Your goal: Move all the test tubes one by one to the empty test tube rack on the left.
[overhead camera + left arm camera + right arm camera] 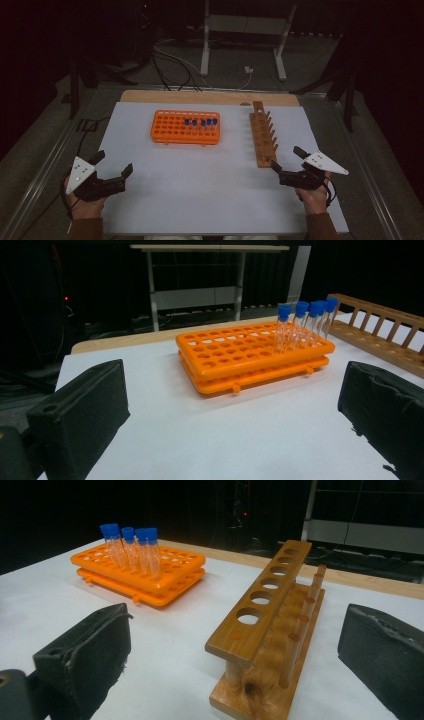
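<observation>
An orange tube rack (175, 128) (235, 352) (170, 577) sits on the white table sheet, left of centre. Several clear tubes with blue caps (201, 122) (306, 315) (131, 542) stand upright in its right end. A wooden rack (263, 135) (272, 605) (380, 330) with round holes and pegs lies to its right, holding nothing. My left gripper (114, 164) (235, 430) rests open at the near left, jaws pointing toward the orange rack. My right gripper (287, 159) (235, 665) is open just short of the wooden rack's near end. Both hold nothing.
The white sheet (200, 190) covers a wooden tabletop (150, 96) whose bare strip shows at the far edge. Metal rails (45, 170) flank the table. Beyond it stand a grey frame (240, 35) and floor cables (170, 65) in a dark room.
</observation>
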`<state>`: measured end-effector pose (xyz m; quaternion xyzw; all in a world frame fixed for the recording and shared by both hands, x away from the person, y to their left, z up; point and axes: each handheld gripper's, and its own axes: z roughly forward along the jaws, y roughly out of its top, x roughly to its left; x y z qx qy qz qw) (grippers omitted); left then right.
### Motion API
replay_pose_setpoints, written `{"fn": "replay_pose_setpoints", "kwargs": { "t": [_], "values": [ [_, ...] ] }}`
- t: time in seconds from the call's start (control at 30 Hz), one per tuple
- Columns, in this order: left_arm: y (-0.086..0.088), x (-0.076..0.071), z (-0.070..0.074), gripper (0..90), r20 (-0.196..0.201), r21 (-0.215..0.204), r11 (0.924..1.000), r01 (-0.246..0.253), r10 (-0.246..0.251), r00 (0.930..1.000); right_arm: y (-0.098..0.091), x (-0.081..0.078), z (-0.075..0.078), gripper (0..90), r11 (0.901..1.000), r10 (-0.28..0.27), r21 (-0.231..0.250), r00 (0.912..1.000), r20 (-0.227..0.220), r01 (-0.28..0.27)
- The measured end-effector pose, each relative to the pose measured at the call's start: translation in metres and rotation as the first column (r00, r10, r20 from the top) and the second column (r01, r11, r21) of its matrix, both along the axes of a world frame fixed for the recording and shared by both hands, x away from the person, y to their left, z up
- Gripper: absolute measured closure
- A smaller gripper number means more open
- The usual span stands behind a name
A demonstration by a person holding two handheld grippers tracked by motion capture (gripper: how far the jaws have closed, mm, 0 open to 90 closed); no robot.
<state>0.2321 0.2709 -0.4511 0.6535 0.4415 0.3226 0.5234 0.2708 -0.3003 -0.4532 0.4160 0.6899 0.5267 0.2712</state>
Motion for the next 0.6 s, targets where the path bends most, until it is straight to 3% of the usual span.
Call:
{"fn": "replay_pose_setpoints", "kwargs": {
  "t": [0.6],
  "values": [
    [0.0046, 0.0015, -0.0070, 0.7, -0.020, -0.017, 0.9997, -0.015, 0.015, 0.9997, -0.0043, 0.0014, -0.0051, 0.8, 0.9997, -0.023, -0.003, 0.9993, -0.029, 0.023]
  ]
}}
